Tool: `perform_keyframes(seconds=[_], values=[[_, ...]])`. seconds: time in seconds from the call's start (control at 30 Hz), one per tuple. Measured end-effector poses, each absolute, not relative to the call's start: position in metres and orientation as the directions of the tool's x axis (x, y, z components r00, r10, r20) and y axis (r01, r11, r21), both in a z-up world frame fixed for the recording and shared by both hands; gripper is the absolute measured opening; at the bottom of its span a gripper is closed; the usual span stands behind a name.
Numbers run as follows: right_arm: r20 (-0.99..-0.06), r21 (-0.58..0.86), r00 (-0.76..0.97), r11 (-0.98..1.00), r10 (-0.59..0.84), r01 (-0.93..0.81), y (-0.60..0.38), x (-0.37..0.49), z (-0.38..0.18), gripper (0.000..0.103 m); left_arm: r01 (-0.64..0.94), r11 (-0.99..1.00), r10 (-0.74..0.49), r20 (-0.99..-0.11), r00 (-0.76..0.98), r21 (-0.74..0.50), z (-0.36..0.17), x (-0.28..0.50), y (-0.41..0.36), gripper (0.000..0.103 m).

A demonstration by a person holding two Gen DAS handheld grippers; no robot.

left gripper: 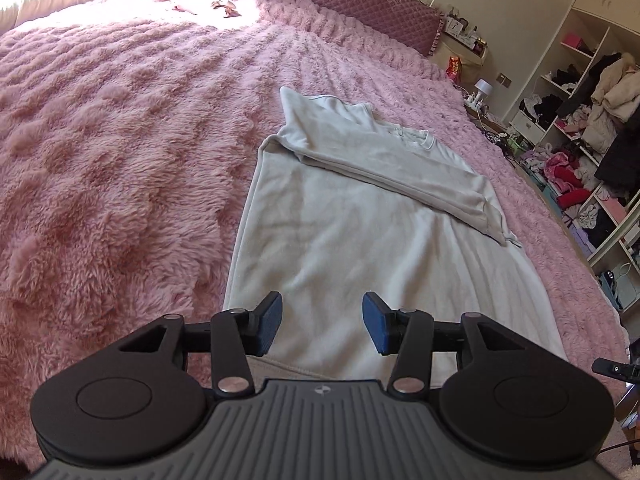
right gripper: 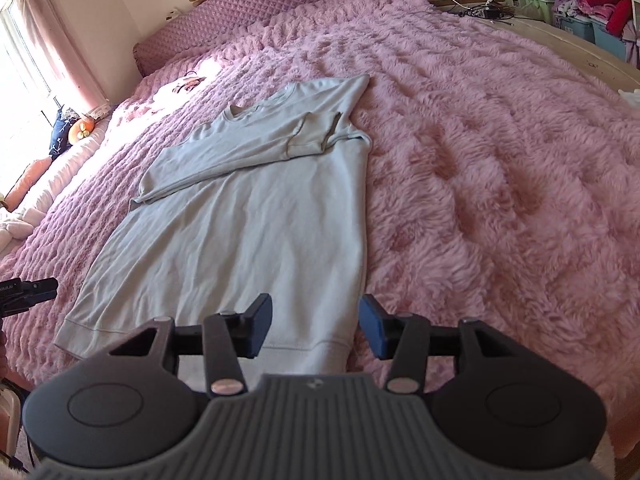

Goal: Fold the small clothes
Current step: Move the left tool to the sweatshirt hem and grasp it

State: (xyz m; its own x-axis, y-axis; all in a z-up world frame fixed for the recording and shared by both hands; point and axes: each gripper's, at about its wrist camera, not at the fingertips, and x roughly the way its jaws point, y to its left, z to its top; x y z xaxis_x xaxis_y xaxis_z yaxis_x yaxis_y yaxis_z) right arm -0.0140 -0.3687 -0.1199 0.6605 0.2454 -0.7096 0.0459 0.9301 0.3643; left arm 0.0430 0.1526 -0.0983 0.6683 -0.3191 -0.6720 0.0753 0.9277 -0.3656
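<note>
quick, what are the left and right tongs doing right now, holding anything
Left tongs: open, empty, above the hem end of the sweatshirt.
Right tongs: open, empty, over the sweatshirt's hem corner.

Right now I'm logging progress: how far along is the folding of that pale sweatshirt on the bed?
Done: both sleeves are folded across the chest of the sweatshirt, which lies flat on the pink blanket. In hand: nothing; the left gripper and right gripper are open and empty above the hem. Left: the body still lies at full length, so the hem-to-collar fold remains.
</note>
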Motion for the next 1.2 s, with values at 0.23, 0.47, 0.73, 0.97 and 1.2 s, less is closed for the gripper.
perform_keyframes(seconds=[0.23, 0.47, 0.73, 0.97, 1.2], values=[[-0.750, 0.375, 0.609, 0.924, 0.256, 0.072, -0.355, -0.031, -0.141, 0.042, -0.026, 0.884, -0.341, -0.682, 0.647, -0.467, -0.124, 0.028, 0.187, 0.055], [-0.784, 0.369, 0.570, 0.923, 0.246, 0.109, -0.349, -0.026, -0.157, 0.042, -0.076, 0.882, -0.322, -0.714, 0.621, -0.465, -0.142, 0.025, 0.197, 0.055], [-0.802, 0.365, 0.544, 0.923, 0.247, 0.120, -0.344, -0.020, -0.167, 0.042, -0.107, 0.848, -0.372, -0.725, 0.580, -0.520, -0.162, 0.030, 0.198, 0.055], [-0.806, 0.368, 0.533, 0.922, 0.255, 0.116, -0.337, -0.013, -0.170, 0.044, -0.077, 0.840, -0.408, -0.718, 0.563, -0.537, -0.166, 0.044, 0.186, 0.055], [-0.808, 0.375, 0.525, 0.921, 0.269, 0.106, -0.334, -0.009, -0.173, 0.024, 0.000, 0.861, -0.419, -0.707, 0.569, -0.509, -0.164, 0.049, 0.176, 0.013]])
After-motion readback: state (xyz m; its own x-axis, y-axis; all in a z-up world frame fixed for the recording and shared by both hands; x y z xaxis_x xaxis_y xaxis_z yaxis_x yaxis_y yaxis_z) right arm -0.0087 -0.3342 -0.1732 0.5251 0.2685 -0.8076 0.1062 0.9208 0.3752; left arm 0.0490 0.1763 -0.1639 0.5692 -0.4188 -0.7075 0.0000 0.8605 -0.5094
